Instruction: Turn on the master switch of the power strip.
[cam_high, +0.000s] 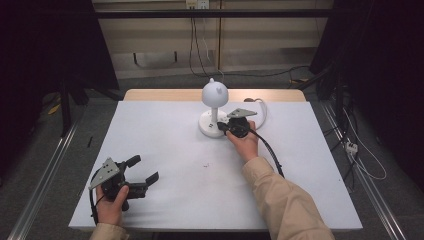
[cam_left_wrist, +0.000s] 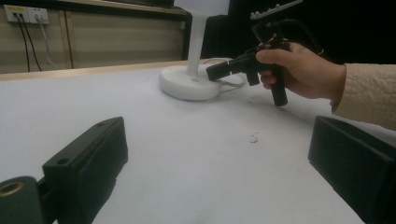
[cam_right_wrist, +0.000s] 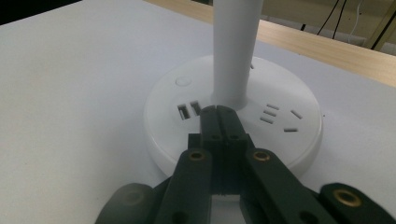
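Observation:
A white desk lamp (cam_high: 214, 95) with a round head stands on a round base (cam_high: 209, 123) at the table's far middle. Its base (cam_right_wrist: 233, 126) carries a round button (cam_right_wrist: 183, 81), USB slots and socket slots around the stem (cam_right_wrist: 235, 51). My right gripper (cam_high: 221, 126) is shut, jaws pressed together, tips resting over the base right in front of the stem (cam_right_wrist: 218, 110). In the left gripper view it (cam_left_wrist: 212, 73) touches the base's rim (cam_left_wrist: 189, 84). My left gripper (cam_high: 145, 171) is open near the front left corner, nothing between its jaws (cam_left_wrist: 219, 154).
A white sheet (cam_high: 175, 170) covers the wooden table (cam_high: 160, 94). The lamp's white cable (cam_high: 261, 107) loops behind the right hand. A small dark speck (cam_high: 205, 164) lies mid-table. Wall sockets (cam_left_wrist: 25, 14) and cables hang behind; metal rails (cam_high: 45, 170) flank the table.

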